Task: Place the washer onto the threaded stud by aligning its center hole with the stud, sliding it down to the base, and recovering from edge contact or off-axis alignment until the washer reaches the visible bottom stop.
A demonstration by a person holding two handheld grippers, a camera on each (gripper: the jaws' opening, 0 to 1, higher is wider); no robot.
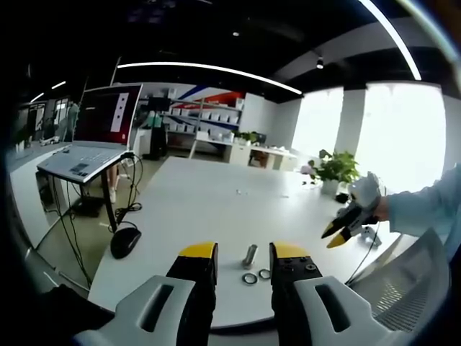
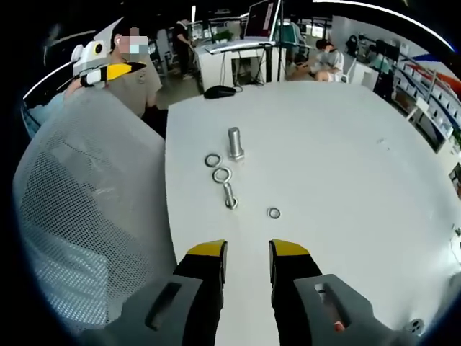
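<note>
White table (image 2: 338, 144), yellow-tipped tool (image 2: 247, 259)

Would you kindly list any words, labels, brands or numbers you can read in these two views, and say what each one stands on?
No text can be read in either view.
Laptop screen: red with a white panel; any writing is too blurred to read.
Shelf boxes: any labels are too small to read.
Upright stud, washers and table: no markings visible.

Each gripper (image 1: 243, 261) (image 2: 248, 258) has grey plastic jaws, black inner faces and yellow tips.
</note>
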